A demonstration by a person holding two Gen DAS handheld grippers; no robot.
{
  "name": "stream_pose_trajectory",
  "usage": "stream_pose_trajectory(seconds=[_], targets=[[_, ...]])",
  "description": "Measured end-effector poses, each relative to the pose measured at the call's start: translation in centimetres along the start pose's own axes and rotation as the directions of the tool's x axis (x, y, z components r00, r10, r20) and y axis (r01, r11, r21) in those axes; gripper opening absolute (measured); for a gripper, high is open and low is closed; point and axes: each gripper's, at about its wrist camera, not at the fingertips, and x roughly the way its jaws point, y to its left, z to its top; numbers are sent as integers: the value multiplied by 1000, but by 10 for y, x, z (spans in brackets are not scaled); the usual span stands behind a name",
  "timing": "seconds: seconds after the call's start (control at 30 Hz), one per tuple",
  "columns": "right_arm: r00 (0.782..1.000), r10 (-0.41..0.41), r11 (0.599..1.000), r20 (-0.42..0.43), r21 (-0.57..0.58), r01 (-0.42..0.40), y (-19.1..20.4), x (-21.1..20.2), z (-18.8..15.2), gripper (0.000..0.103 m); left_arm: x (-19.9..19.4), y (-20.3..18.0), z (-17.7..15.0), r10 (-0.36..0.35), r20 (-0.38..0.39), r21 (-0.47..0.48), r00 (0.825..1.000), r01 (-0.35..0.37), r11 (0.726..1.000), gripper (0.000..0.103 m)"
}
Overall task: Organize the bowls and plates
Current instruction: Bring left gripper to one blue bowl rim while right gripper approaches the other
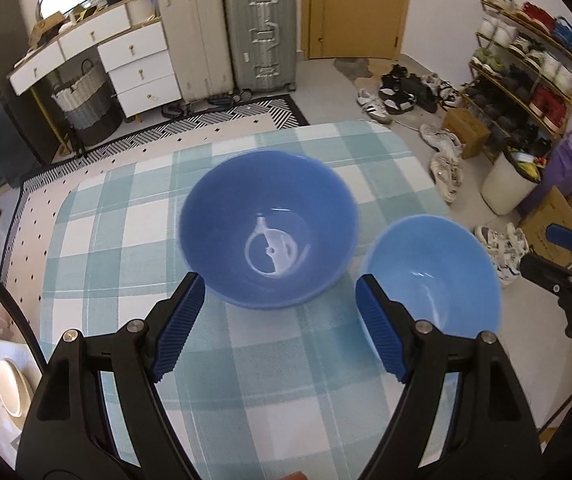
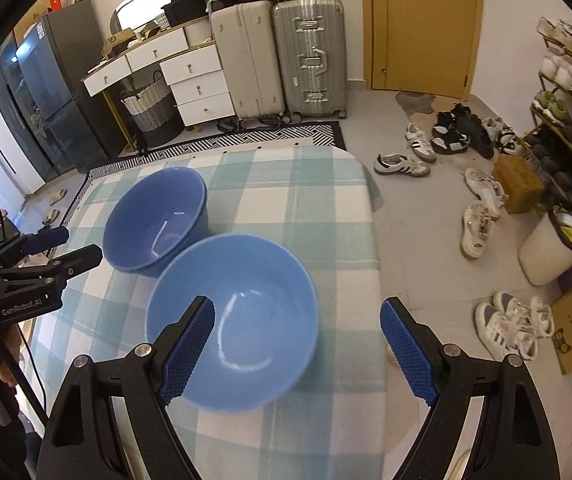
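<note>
Centrally, 2 blue bowls rest upright on the checked tablecloth [image 1: 134, 216]: a darker bowl [image 1: 269, 227] and, just beside it on the side toward the shoes, a lighter bowl [image 1: 432, 276]. The left gripper [image 1: 280, 328] hangs above the cloth near the darker bowl, jaws spread apart and empty. The right gripper [image 2: 296, 354] hangs over the lighter bowl, jaws likewise apart; its left fingertip [image 2: 188, 354] overlaps the rim, contact indeterminate. Beyond the table stand 2 suitcases [image 2: 282, 58] and scattered shoes [image 2: 482, 216].
</note>
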Motion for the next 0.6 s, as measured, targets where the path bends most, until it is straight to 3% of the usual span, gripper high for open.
stream_pose_trajectory(seconds=[0.17, 0.6], targets=[[1000, 16, 999, -15, -32, -16, 21, 31, 23, 87, 43, 37, 15, 29, -11, -29, 1000, -29, 999, 76], [991, 94, 992, -98, -72, -101, 81, 118, 86, 87, 138, 133, 34, 15, -53, -121, 998, -22, 992, 76]])
